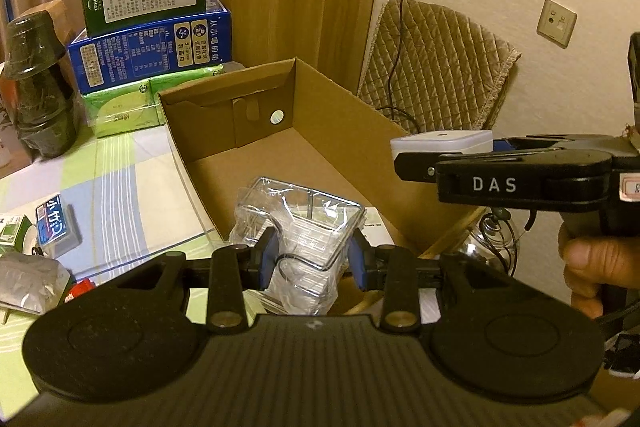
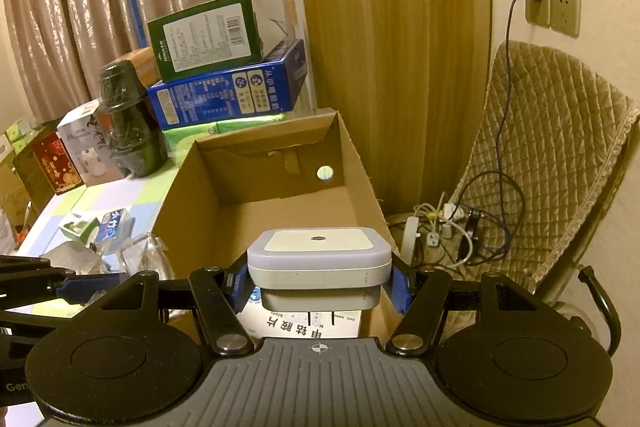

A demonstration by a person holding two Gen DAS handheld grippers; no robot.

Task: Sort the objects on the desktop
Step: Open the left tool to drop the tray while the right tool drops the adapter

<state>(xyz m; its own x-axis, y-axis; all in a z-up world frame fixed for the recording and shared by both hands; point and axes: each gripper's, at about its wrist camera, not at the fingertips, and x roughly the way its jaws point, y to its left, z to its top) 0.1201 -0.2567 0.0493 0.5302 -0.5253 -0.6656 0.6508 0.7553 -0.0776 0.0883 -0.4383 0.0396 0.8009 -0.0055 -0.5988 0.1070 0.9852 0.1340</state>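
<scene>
The left tool (image 1: pixel 311 255) points forward and downward, its blue pads clamped on a clear plastic packet (image 1: pixel 304 227). The right tool (image 2: pixel 319 281), gripped by a hand (image 1: pixel 588 267), squeezes a white plug-in light (image 2: pixel 319 259).

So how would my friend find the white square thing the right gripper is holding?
Find the big open brown cardboard box on the table. Just above its near edge, the right gripper clamps a white square plastic device. Only it has a small dark dot on top.
</scene>
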